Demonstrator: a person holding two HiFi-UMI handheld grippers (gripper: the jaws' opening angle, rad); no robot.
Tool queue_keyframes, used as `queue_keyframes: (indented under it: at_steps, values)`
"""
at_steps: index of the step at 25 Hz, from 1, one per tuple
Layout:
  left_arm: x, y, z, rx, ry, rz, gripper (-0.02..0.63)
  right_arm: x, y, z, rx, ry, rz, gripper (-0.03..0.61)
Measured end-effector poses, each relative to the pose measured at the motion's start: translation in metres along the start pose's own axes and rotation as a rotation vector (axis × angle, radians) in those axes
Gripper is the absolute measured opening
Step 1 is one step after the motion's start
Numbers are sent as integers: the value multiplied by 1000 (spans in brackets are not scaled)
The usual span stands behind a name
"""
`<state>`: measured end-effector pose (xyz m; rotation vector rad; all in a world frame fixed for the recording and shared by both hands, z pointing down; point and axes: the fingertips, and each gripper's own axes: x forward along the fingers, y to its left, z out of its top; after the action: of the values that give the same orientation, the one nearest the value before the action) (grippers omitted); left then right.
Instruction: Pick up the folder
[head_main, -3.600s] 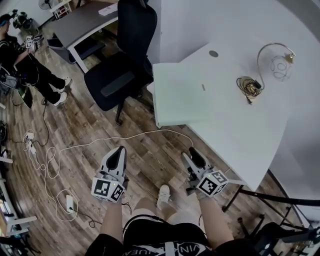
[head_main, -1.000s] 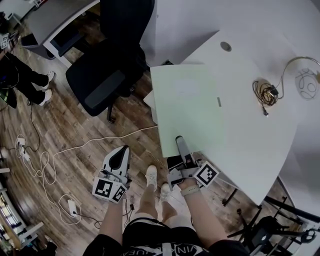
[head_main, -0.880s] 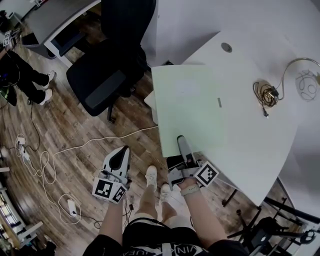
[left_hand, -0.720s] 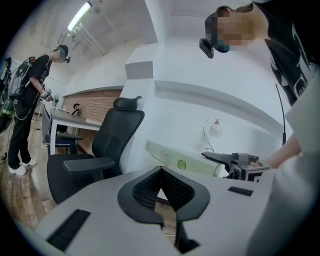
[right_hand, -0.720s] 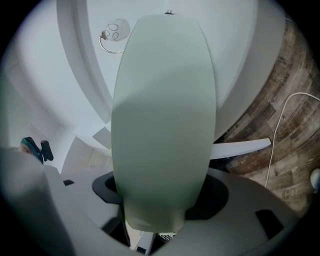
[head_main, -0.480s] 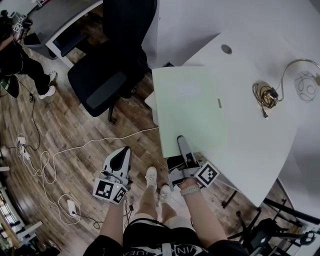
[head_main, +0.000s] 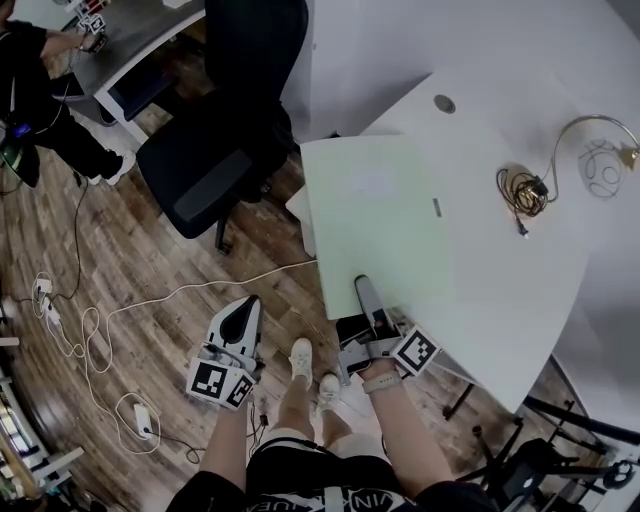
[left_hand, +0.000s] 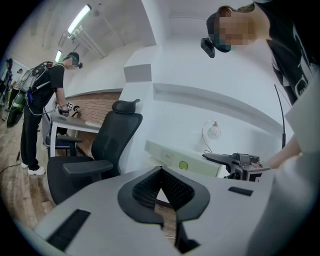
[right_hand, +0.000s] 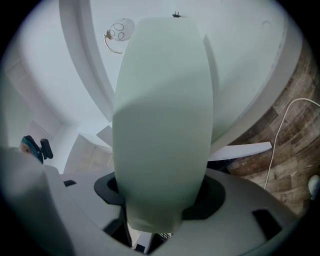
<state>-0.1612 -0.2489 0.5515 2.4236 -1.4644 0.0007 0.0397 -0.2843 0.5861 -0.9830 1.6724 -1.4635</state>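
Basically just closed right tool (head_main: 362, 286) onto pale green folder (head_main: 375, 215) at counter (head_main: 500, 285) edge, gripping it; holding left tool (head_main: 244, 302) clenched, empty.

Office chair (head_main: 205, 165), coiled cable (head_main: 520, 188), table (head_main: 510, 290)

Right gripper (head_main: 362, 288): jaws just closing on near edge of green folder (head_main: 375, 210), overhanging white table (head_main: 500, 270); left gripper (head_main: 242, 312) above floor (head_main: 150, 260).
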Motion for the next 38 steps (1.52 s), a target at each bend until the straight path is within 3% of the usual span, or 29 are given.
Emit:
queue_keyframes:
  at_steps: [17, 33, 37, 38]
  values:
    - [-17, -31, 23, 11, -42, -18, 12, -33, 36, 22, -135, 12, 10, 293]
    - [-29, -48, 47, 31, -83, -15, 12, -58, 72, 53, -341, 20, 1, 291]
    - [-31, -49, 54, 34, -87, -8, 12, -72, 67, 58, -348, 14, -97, 291]
    - [-32, -50, 56, 32, -87, -4, 12, -70, 74, 58, -366, 22, -60, 291]
